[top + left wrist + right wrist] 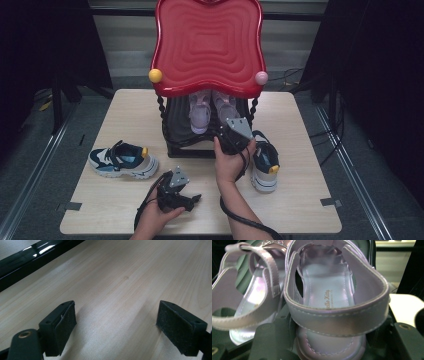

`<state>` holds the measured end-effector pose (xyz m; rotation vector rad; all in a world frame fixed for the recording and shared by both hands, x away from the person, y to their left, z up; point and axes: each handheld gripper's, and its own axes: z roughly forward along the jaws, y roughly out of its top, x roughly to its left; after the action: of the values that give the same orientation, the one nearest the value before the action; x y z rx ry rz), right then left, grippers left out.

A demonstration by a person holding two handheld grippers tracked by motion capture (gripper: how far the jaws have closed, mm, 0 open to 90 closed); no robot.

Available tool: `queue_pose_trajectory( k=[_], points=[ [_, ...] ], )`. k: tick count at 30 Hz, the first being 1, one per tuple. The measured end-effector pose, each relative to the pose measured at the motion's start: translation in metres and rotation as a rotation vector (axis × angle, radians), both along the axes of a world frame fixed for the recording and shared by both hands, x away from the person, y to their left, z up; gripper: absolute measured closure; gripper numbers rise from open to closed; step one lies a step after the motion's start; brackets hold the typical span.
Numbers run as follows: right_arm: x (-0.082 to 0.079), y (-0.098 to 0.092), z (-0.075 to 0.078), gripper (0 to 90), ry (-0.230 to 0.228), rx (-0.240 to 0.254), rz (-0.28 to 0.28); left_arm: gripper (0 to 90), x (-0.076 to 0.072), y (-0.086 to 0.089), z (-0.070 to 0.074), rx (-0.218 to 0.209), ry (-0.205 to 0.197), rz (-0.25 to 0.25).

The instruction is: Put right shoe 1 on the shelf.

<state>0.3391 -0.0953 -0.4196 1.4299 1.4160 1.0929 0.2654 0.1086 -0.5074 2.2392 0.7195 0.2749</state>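
Left gripper (192, 200) rests low on the table (300, 200) near the front edge, jaws spread wide with bare wood between the pads (65, 322); it grasps nothing. Right gripper (227, 135) is at the mouth of the black rack (172, 127) under the red tray (209, 45). In the right gripper view its jaws stand partly open on either side of the heel of the right-hand sandal (332, 297); whether the pads press on the heel cannot be told. Count: two lilac sandals, side by side on the rack's lower shelf, the second sandal (247, 297) to the left and touching the first; two blue-and-white sneakers on the table, one sneaker (122, 160) left of the rack, the other sneaker (264, 165) right of it, just beside the right hand (230, 162). The tray overhangs the sandals from above, with a yellow knob (155, 75) and a pink knob (261, 77) at its front corners.
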Motion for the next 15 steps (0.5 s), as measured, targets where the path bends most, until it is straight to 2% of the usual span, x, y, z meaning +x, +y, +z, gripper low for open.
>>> queue_pose_trajectory(
  k=[4,15],
  points=[
    [0.006,0.000,0.001,36.8,0.012,0.003,-0.004,15.5,0.000,0.000,0.000,0.001,-0.001,-0.003],
    [0.016,0.006,-0.003,36.6,0.003,0.039,-0.031,15.5,0.000,0.000,0.000,-0.001,-0.001,-0.007]
  ],
)
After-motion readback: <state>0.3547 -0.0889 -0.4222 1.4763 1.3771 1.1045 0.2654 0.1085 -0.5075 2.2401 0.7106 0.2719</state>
